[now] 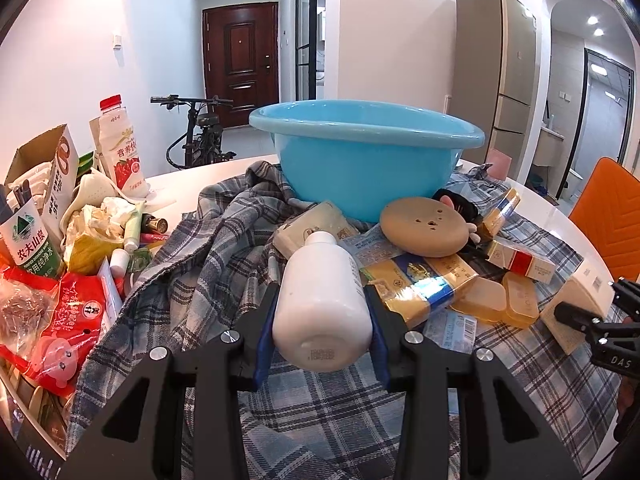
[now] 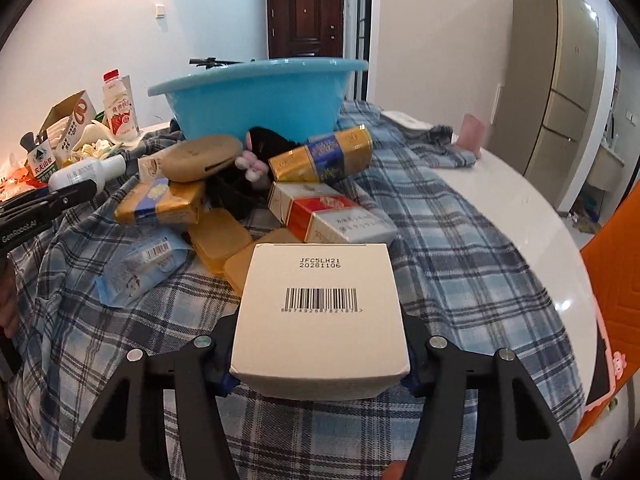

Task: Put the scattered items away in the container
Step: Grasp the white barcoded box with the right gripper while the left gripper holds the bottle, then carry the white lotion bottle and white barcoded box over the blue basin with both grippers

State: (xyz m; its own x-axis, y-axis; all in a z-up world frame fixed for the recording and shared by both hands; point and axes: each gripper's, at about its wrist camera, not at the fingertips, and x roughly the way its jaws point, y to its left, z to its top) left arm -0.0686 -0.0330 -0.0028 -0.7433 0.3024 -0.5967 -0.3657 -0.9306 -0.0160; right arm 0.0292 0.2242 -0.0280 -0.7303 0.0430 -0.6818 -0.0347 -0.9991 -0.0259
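Observation:
My left gripper is shut on a white plastic bottle, held lengthwise, cap toward the blue basin. My right gripper is shut on a white box with a barcode on top; that box also shows in the left wrist view. The basin stands on a blue plaid cloth. In front of it lie a tan round case, gold and blue packs, a red and white carton, amber soap boxes and a blue wipes pack.
At the left edge stands a heap of clutter: a strawberry milk bottle, a green-label water bottle, a cardboard box and red snack packs. An orange chair stands at the right. The round white table's rim curves right.

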